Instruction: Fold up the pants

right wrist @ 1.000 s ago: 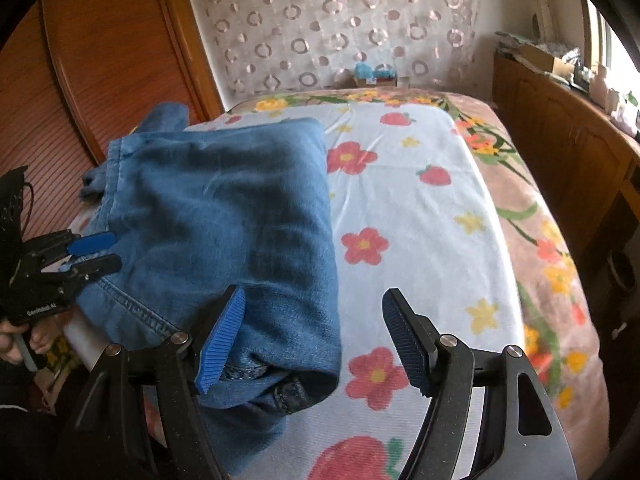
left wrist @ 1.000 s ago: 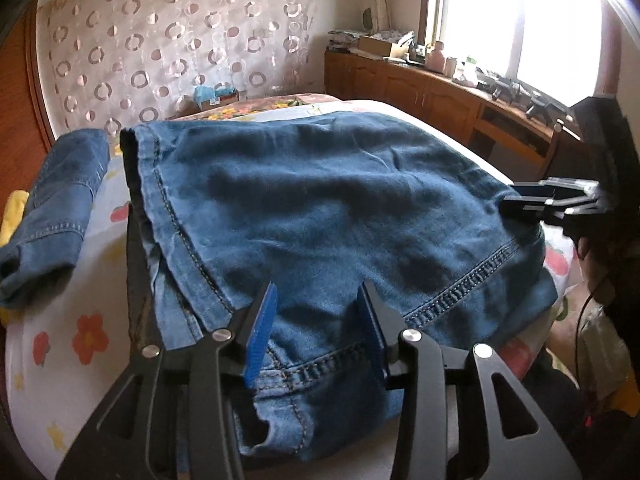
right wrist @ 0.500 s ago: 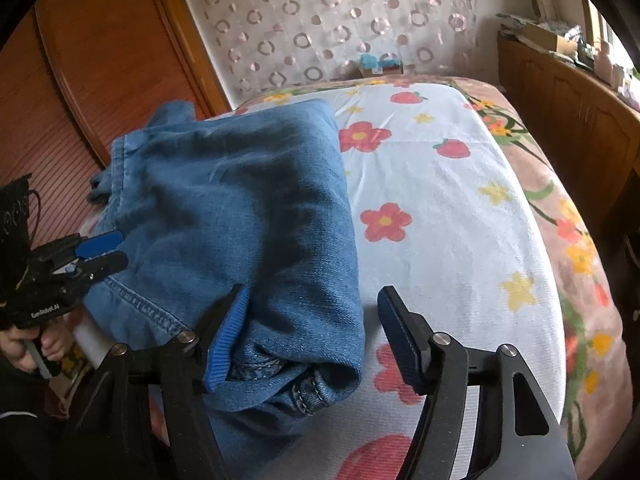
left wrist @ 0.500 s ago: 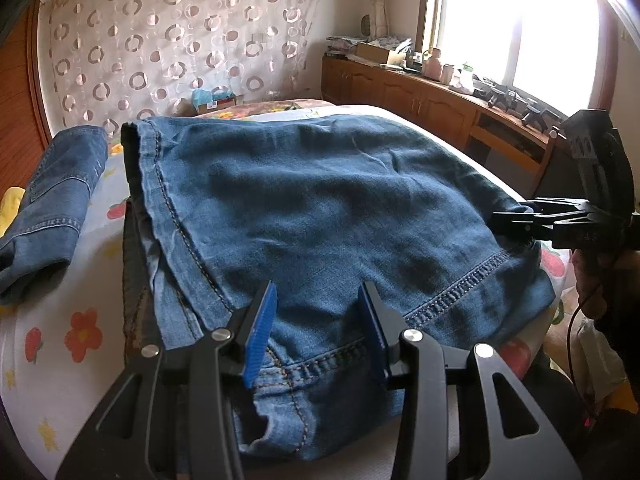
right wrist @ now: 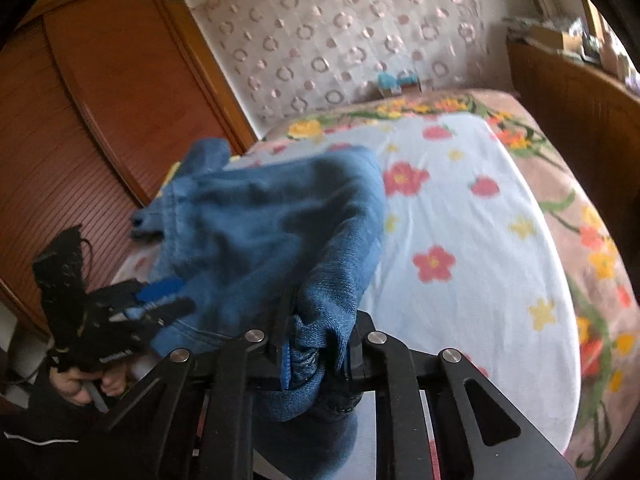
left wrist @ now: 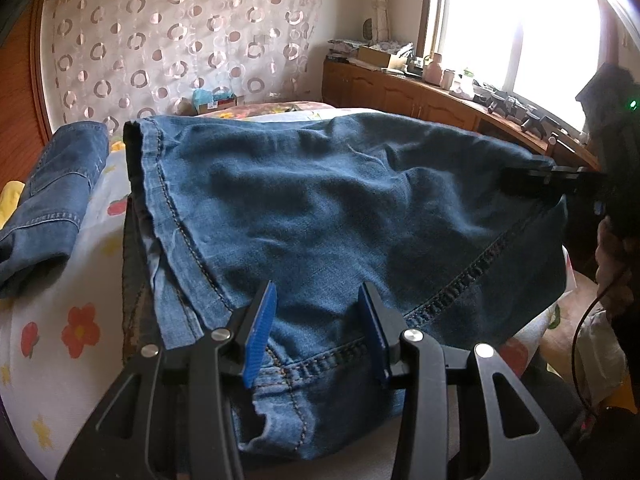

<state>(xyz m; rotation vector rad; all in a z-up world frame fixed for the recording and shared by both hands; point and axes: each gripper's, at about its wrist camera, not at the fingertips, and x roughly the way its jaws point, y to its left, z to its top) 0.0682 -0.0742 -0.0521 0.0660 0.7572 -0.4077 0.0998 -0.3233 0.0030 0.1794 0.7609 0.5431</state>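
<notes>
The blue denim pants (left wrist: 328, 216) lie folded on the flowered bed sheet (left wrist: 60, 344), hem to the far left, waist seam nearest me. My left gripper (left wrist: 316, 332) is open, its blue pads straddling the near waist edge without pinching it. My right gripper (right wrist: 316, 356) is shut on a bunched corner of the pants (right wrist: 276, 240) and lifts it off the sheet (right wrist: 472, 220). It shows as a dark shape at the pants' right corner in the left wrist view (left wrist: 552, 180). The left gripper appears at the left in the right wrist view (right wrist: 160, 300).
A second folded pair of jeans (left wrist: 52, 200) lies at the far left of the bed. A wooden wardrobe (right wrist: 80, 140) stands on the left. A wooden cabinet with clutter (left wrist: 440, 100) runs under the window on the right. A patterned curtain (left wrist: 180, 48) hangs behind.
My right gripper has closed on the right corner of the pants and raised it, bunching the cloth. My left gripper has stayed open at the waist edge.
</notes>
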